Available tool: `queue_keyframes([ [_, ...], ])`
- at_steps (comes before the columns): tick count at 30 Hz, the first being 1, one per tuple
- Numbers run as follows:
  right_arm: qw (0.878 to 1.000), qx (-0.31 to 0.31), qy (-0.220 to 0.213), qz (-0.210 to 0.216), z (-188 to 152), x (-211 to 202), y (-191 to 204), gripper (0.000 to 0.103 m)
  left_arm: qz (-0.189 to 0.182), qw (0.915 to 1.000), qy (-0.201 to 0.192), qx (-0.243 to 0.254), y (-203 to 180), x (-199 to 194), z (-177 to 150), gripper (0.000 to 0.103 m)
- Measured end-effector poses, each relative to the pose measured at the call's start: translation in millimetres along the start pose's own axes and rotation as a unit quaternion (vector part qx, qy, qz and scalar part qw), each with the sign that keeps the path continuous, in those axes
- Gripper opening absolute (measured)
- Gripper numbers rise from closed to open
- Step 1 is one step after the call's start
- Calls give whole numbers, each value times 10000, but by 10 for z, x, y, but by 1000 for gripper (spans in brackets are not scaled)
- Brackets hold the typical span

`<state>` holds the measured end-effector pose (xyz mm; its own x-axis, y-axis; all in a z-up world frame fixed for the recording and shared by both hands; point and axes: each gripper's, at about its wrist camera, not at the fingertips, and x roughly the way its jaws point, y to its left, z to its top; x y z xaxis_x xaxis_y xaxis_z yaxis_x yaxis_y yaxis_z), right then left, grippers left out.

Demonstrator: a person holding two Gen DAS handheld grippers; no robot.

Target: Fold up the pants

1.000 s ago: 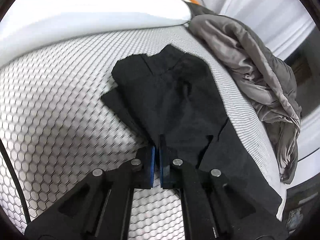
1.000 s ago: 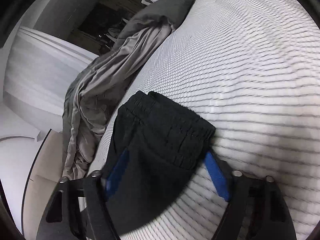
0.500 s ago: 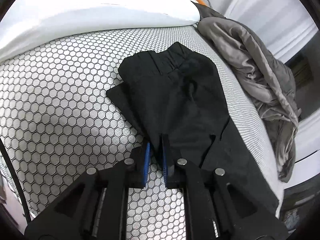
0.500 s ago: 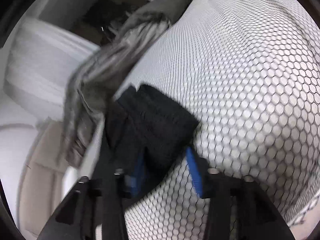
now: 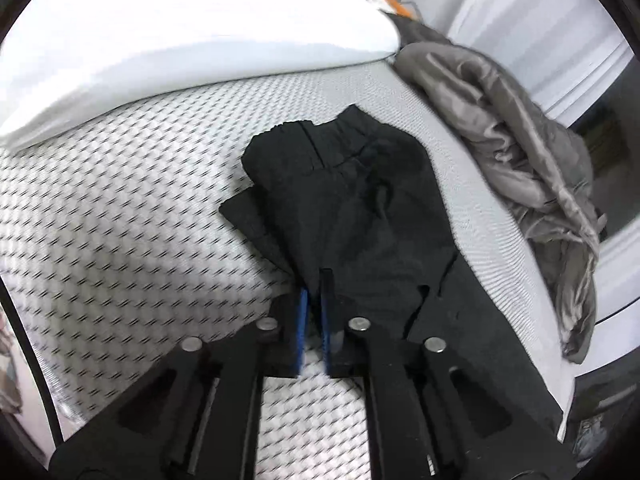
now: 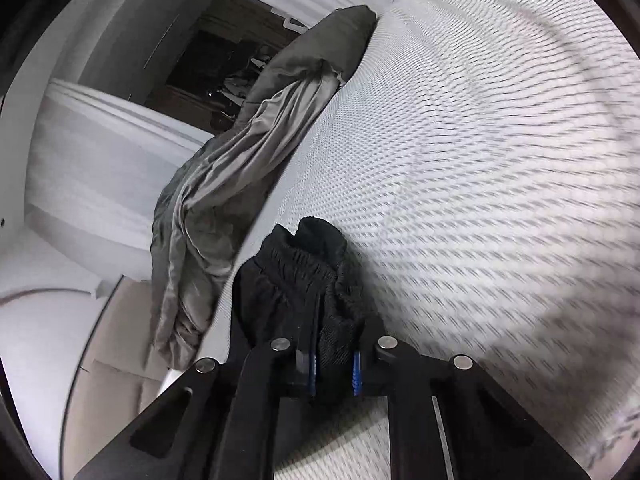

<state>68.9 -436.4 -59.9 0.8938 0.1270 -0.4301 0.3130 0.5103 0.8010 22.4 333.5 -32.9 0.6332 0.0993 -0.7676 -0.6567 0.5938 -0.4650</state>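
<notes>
Mid-fold, by the look of it: black pants (image 5: 352, 216) lay on the mattress (image 5: 120, 216) near its right edge, already doubled lengthwise, waistband at the far end, legs running back toward the left cam. Right gripper (image 6: 334, 360) had its jaws closing on bunched waistband fabric w/ cloth clearly packed between the blue pads (image 6: 356, 372). Left gripper (image 5: 314, 316) sat at the leg edge of the pants, jaws opening, a narrow gap btwn pads; a bit of black fabric seemed to sit at the tips, but can't tell if it was really pinched. Next move prob. calls for a firm hold on both ends, then lifting the waistband & carrying it over toward the legs w/o letting layers slide apart; the loose flap on the left side could slip out. Surface: white mattress w/ a dark hexagon pattern, soft, blurred in both views. A white pillow (image 5: 180, 32) lay beyond the pants, a grey quilt (image 5: 520, 152) hung crumpled off the mattress edge, white panelled furniture & a dark opening behind.
</notes>
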Motion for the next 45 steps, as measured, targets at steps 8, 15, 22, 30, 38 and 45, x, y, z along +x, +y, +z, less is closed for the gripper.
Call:
queue_keyframes([
  [8,9975,-374,-232,-559,241,-308,-73,62,357,9952,-456,790,-195,-545,-160,65],
  [15,9783,-1886,853,71,422,273,643,90,-416,9773,-774,1930,-873,-821,-521,102],
  [22,9527,-2367,1878,329,625,1039,824,82,-752,9675,-492,2365,-1696,-248,-830,102],
  [30,9107,-3147,2428,1129,526,1135,1089,49,-830,9652,-70,2480,-1999,350,-1049,102],
  [38,9521,-2900,894,-376,778,1291,1115,8,-730,9650,-62,2518,-2033,434,-1046,102],
  [45,9378,-2873,444,-1896,679,1242,1012,52,-442,9658,-48,2556,-1892,440,-987,102],
])
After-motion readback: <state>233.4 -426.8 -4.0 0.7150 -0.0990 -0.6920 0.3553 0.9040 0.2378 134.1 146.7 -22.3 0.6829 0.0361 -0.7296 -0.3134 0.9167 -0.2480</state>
